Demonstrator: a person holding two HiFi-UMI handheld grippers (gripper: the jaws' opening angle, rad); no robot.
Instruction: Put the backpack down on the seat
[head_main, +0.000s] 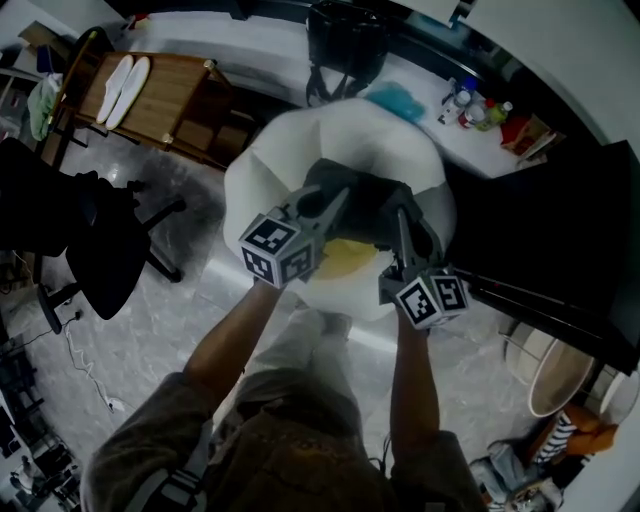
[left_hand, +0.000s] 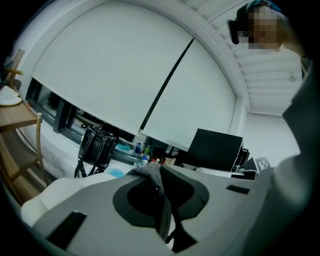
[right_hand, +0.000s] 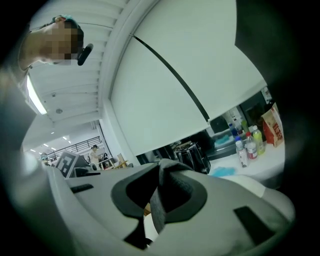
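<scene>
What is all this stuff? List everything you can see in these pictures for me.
backpack: one, dark grey, held over the seat by both grippers
seat: one, white, rounded, on the floor below the backpack
handbag: one, black, on the white counter beyond the seat
cloth: one, blue, on the counter beside the handbag
bottles: several, mixed colours, at the counter's right end
wooden table: one, brown, upper left in the head view
soles: two, white, flat on the wooden table
office chair: one, black, at the left
left gripper: one, grey with a marker cube, shut on backpack fabric
right gripper: one, the same, also shut on backpack fabric
</scene>
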